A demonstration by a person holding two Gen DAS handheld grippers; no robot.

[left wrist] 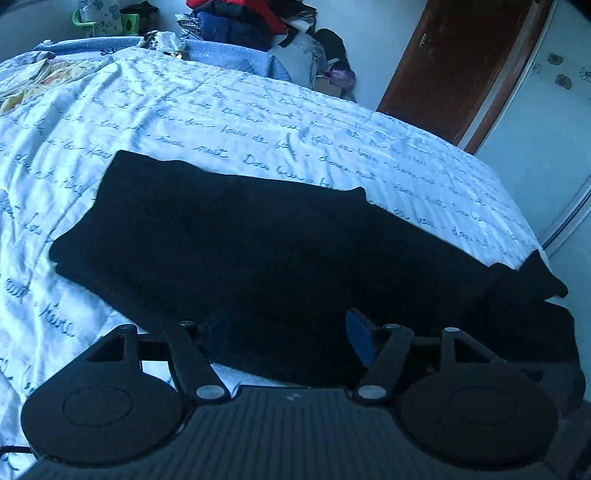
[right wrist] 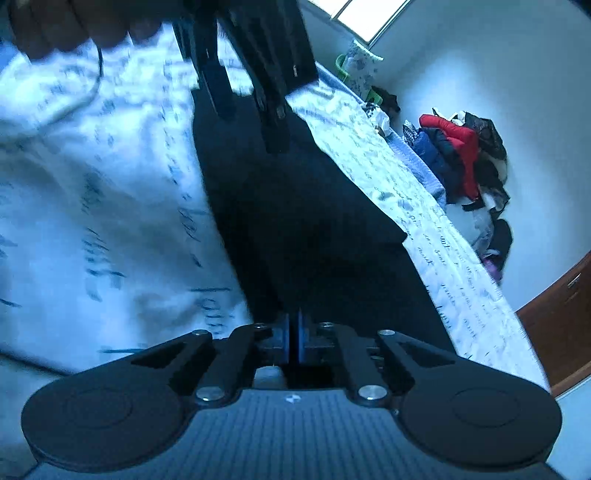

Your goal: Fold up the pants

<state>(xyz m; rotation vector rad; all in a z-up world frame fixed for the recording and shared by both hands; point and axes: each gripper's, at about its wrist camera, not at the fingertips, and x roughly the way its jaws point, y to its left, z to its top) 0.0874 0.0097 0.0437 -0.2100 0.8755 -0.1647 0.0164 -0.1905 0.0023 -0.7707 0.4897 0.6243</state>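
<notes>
- Left gripper, bottom centre of its view: jaws spread wide over the near edge of the black pants, gripping nothing.
- Right gripper: blue pads pressed together; cloth between them cannot be told.
- Pants lie folded across the script-printed bedsheet, mid-frame.

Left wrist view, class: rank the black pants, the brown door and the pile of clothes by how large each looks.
1. black pants, covering the most of the picture, though nearest the camera.
2. brown door.
3. pile of clothes, partly cut off at the top edge, so its rank below the door is unsure.
</notes>
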